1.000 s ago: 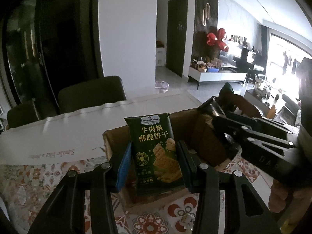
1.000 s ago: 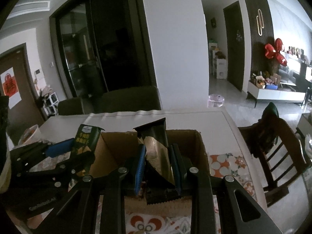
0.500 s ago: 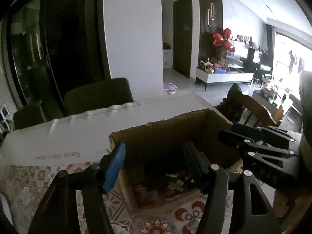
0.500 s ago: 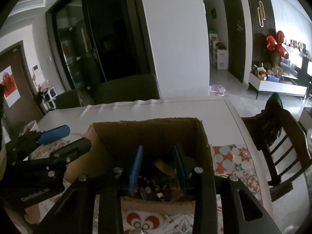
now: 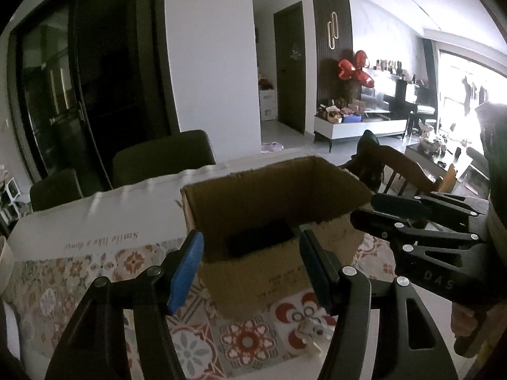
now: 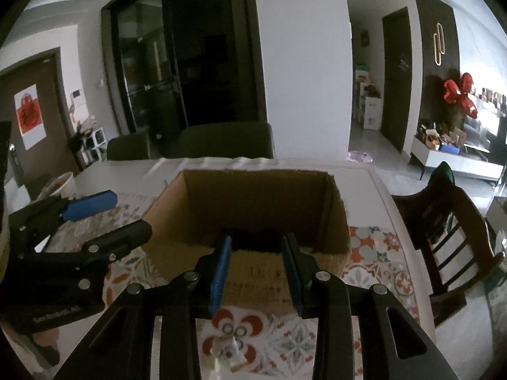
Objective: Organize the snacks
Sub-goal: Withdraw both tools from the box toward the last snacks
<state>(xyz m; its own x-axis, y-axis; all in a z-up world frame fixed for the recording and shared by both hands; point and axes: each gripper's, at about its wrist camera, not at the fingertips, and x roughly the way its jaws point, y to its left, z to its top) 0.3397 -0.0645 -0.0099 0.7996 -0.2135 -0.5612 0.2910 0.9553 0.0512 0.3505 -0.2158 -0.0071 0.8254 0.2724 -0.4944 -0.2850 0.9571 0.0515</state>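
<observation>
Both grippers have let go of their packets and drawn back from the box since a second ago, when the left held a green cracker packet and the right a gold-and-black one. Seen from the left wrist, the left gripper (image 5: 248,262) stands wide open and empty, hovering just short of the near wall of the single cardboard box (image 5: 253,272), which sits on a patterned tablecloth (image 5: 240,342) on the table. One dark item (image 5: 259,240) shows inside the box, too dim to identify. To the right, the right gripper (image 5: 364,210) reaches in from the side at the box's right corner. From the right wrist, the left gripper (image 6: 126,213) lies at the left, its two fingers apart, and the right gripper (image 6: 256,269) is open with nothing between its fingers. Two dark chairs (image 6: 221,141) stand behind the table and one wooden chair (image 6: 443,221) at the right.
</observation>
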